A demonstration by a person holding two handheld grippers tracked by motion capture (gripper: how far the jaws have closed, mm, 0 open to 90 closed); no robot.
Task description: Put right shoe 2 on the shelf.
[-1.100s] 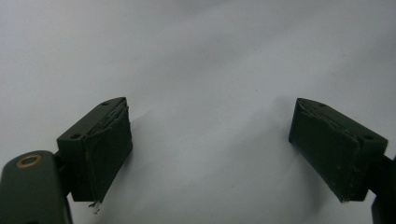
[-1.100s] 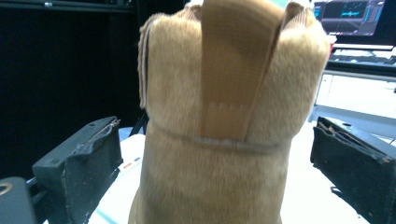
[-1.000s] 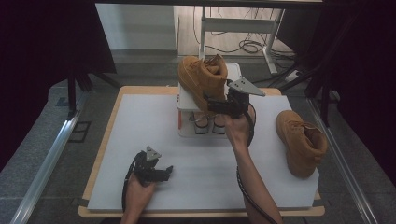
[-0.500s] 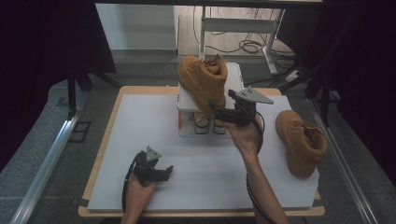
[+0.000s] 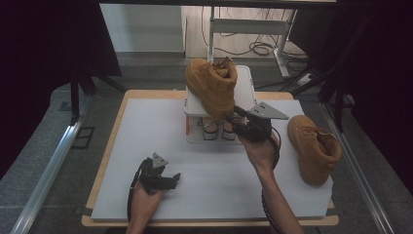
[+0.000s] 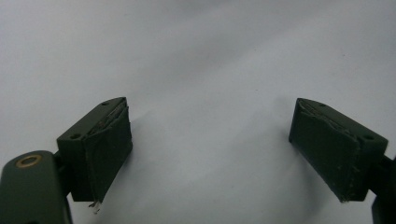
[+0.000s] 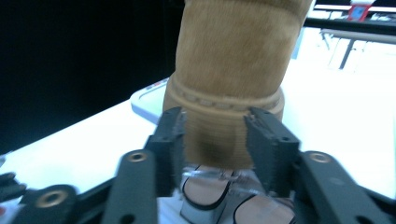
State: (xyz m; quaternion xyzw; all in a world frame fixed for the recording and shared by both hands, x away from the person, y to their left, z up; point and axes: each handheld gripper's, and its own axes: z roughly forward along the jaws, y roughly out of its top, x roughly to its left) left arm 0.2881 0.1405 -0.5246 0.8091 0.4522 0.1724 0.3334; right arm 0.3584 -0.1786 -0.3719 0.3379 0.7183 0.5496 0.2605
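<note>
Rack [image 5: 246,83], white, two-tiered, stands at the far middle of the white table [image 5: 146,126]. On its top shelf sits a tan boot [image 5: 212,85], upright, heel end overhanging the near edge toward the right gripper [image 5: 233,117]. In the right gripper view the boot's heel [image 7: 219,135] lies between the two black fingers [image 7: 173,140], sole edge at pad height; the jaws have just been closing around it and stand partly closed, pads at or just off the heel's sides, contact not clear through the blur. Below the fingers, in the rack's lower shelf, a pair of light shoes [image 7: 219,193] with dark rims shows, toes toward the gripper. A second tan boot [image 5: 314,148] lies on its side on the table, well to the right of the right gripper, apart from the rack. Left gripper [image 6: 210,154] rests low over bare table near the front left, fingers [image 6: 100,149] spread wide with nothing between them but white surface; high view shows it [image 5: 176,176] well apart from rack and both boots.
</note>
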